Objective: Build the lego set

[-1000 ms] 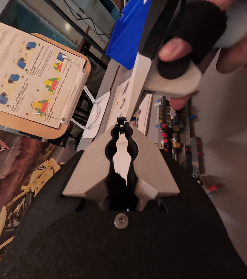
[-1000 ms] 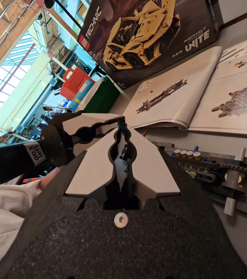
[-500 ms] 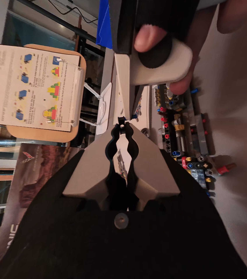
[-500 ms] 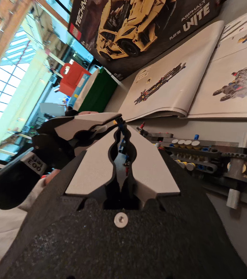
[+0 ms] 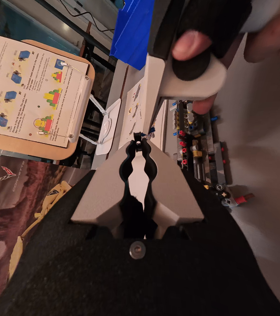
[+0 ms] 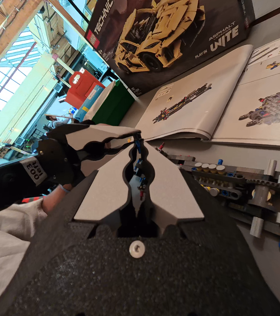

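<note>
Left wrist view: the left hand-held gripper (image 5: 138,142) fills the lower middle of the frame, its fingertips pinched on a small black piece (image 5: 137,138) with a round hole. Just above and right of those tips the right hand-held gripper (image 5: 150,132) comes down from the upper right, held by a hand (image 5: 221,56), and its tips meet the black piece, with a bit of blue showing there. Little free room lies between the two tools. To the right of centre the half-built model (image 5: 202,153), grey beams with red, blue and yellow pins, lies on the grey bench (image 5: 264,153), which runs bare along the right edge. An open booklet (image 5: 135,109) lies behind the tips. At upper left a printed sheet on a wooden stand (image 5: 38,95) stands upright; the set's box (image 5: 16,205) fills the lower left, and a blue bin (image 5: 132,34) sits at the top, contents hidden.

Right wrist view: the right hand-held gripper (image 6: 138,145) is closed on a small blue pin (image 6: 138,147) at its tips. The left hand-held gripper (image 6: 136,135) reaches in from the left and its tips touch the same spot. The model (image 6: 229,181) lies on the bench (image 6: 264,282) at middle right, just below the booklet's (image 6: 195,106) near edge. The box (image 6: 170,39) stands behind the booklet at the top. Bare bench lies at lower right. Red and green containers (image 6: 101,95) stand at the far left of the bench; what they hold cannot be seen.
</note>
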### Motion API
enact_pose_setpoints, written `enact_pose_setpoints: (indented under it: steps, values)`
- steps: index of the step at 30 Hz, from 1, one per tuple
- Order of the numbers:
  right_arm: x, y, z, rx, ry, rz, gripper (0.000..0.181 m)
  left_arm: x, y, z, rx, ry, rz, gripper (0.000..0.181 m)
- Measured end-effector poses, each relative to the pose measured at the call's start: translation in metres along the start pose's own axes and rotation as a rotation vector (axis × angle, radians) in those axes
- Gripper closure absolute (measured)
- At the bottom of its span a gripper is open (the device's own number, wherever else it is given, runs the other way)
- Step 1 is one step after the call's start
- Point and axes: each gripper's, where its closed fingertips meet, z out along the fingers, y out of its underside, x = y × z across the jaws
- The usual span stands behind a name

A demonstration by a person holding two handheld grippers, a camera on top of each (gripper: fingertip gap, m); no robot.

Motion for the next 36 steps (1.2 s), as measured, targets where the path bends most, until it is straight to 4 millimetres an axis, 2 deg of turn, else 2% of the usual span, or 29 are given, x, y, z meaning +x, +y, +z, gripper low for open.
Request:
enact_pose_setpoints:
  steps: [6, 12, 15, 17, 22, 29, 36]
  values:
    - [-0.01, 0.001, -0.018, -0.018, -0.069, -0.205, 0.178, 0.004, -0.002, 0.001, 0.043, 0.058, -0.108, 0.175]
    - [-0.014, -0.012, -0.029, 0.027, -0.128, -0.115, 0.178, 0.017, -0.02, -0.002, 0.118, 0.124, -0.145, 0.175]
    - [-0.01, -0.003, -0.022, -0.015, -0.124, -0.074, 0.178, 0.021, -0.025, -0.001, 0.125, 0.11, -0.119, 0.175]
    - [-0.008, 0.002, -0.019, -0.022, -0.121, -0.076, 0.178, 0.022, -0.021, 0.001, 0.103, 0.112, -0.112, 0.175]
    - [-0.005, 0.006, -0.013, -0.034, -0.056, -0.198, 0.177, 0.027, -0.019, 0.003, 0.089, 0.132, -0.109, 0.175]
    - [-0.001, 0.012, -0.012, -0.101, -0.012, -0.323, 0.177, 0.029, -0.014, 0.004, 0.041, 0.073, 0.045, 0.175]
    - [-0.009, 0.007, -0.016, -0.079, -0.132, -0.196, 0.178, 0.024, -0.022, 0.0, 0.093, 0.052, 0.025, 0.175]
